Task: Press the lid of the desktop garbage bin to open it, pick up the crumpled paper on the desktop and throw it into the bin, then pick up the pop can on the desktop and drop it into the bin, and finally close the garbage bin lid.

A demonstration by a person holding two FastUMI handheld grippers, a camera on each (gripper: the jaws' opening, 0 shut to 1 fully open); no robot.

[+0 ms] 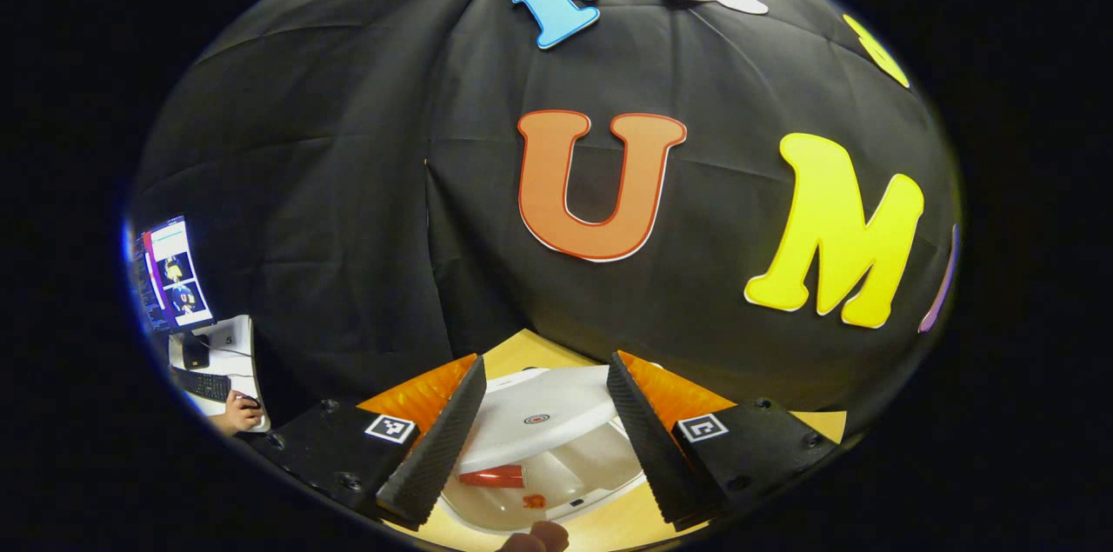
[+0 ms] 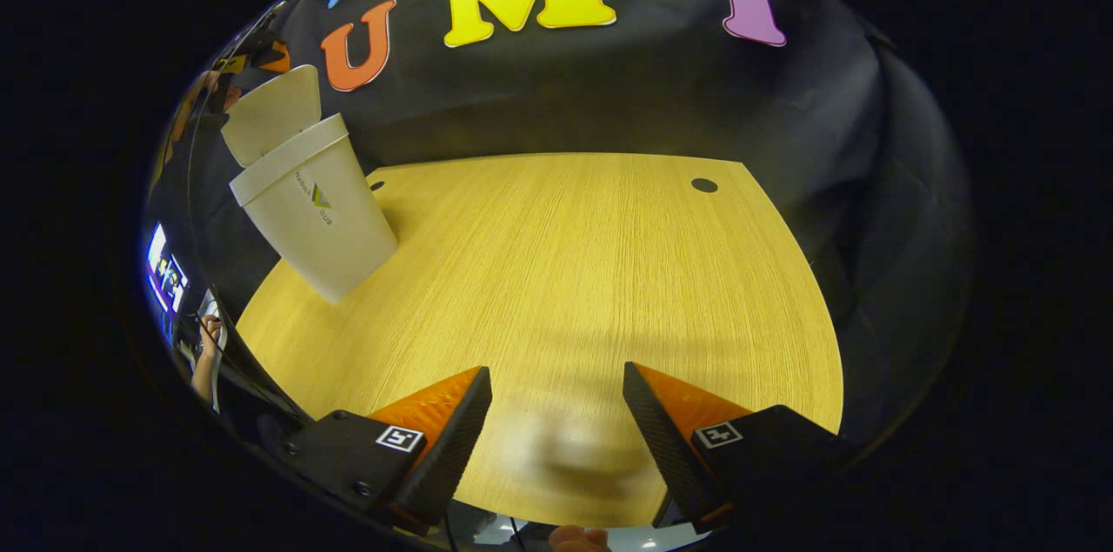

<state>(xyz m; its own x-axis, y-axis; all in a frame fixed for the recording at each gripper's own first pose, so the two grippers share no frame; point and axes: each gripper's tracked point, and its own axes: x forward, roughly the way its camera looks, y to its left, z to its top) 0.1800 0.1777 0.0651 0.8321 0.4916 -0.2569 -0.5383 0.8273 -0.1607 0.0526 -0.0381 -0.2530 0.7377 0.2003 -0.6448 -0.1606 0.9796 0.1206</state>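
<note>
Black cloth hangs behind the desk (image 2: 556,274), a pale wood top with two small dark holes near its far edge.

Left gripper view: my left gripper (image 1: 543,430) hangs right above the bin (image 1: 556,482), fingers spread wide with nothing between them. The bin's lid (image 1: 539,417) is raised, tilted up at the far side, and the white opening shows below it. Down inside I see the pop can (image 1: 492,475), red, lying on its side against the near-left wall of the bin. A small orange mark sits on the bin's inner surface just right of the can; I cannot tell what it is. A fingertip of my hand (image 1: 539,539) pokes in at the bottom edge. Far off to the left a monitor (image 1: 172,274) stands on a white table, with a keyboard (image 1: 202,383) and a person's hand (image 1: 236,413) beside it.

Right gripper view: my right gripper (image 2: 556,430) is held over the near edge of the desk, fingers wide apart and holding nothing. From here the bin (image 2: 313,222) stands at the far left corner of the desk, a white tapered tub with its lid (image 2: 271,113) standing up. It is well apart from this gripper.
</note>
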